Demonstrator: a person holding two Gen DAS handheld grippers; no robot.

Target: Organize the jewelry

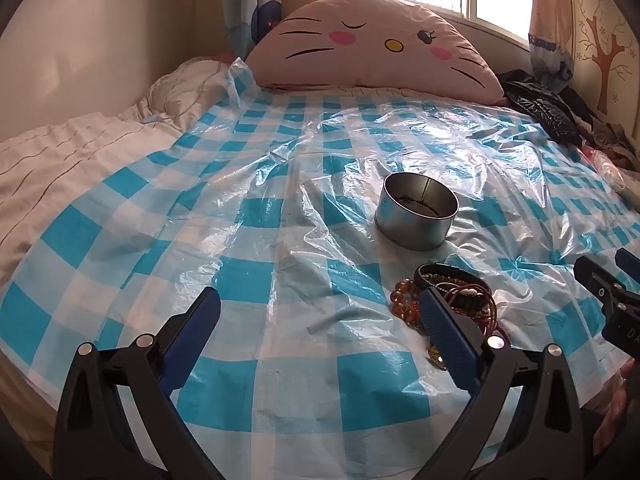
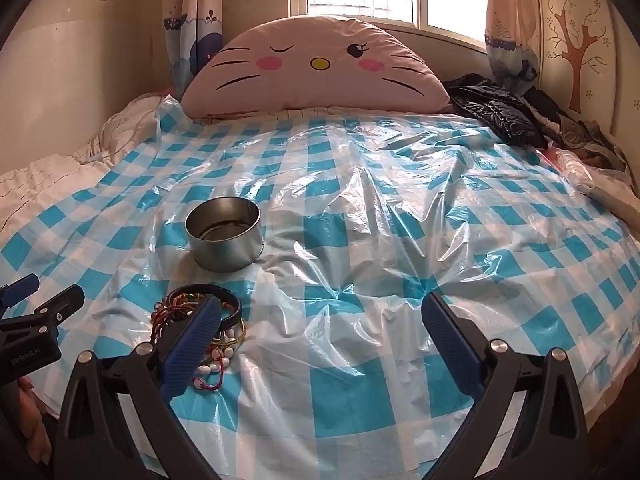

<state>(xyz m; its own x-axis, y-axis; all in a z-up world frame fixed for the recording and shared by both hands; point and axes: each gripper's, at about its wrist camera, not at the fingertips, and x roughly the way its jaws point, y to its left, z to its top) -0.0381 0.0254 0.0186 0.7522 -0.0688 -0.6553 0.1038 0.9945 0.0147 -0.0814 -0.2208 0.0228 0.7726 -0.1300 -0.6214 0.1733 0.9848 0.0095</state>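
Note:
A round metal tin (image 1: 416,210) stands open on the blue-checked plastic sheet, with something dark in its bottom; it also shows in the right wrist view (image 2: 225,232). A pile of bracelets and bead strings (image 1: 448,300) lies in front of it, also seen in the right wrist view (image 2: 200,320). My left gripper (image 1: 320,312) is open and empty, its right finger partly hiding the pile. My right gripper (image 2: 320,316) is open and empty, its left finger over the pile. The right gripper shows at the left wrist view's right edge (image 1: 608,288), and the left gripper at the right wrist view's left edge (image 2: 36,300).
A pink cat-face pillow (image 1: 372,48) leans at the head of the bed below a window. A black jacket and clothes (image 2: 504,116) are heaped at the far right. A white quilt (image 1: 60,152) lies along the left side.

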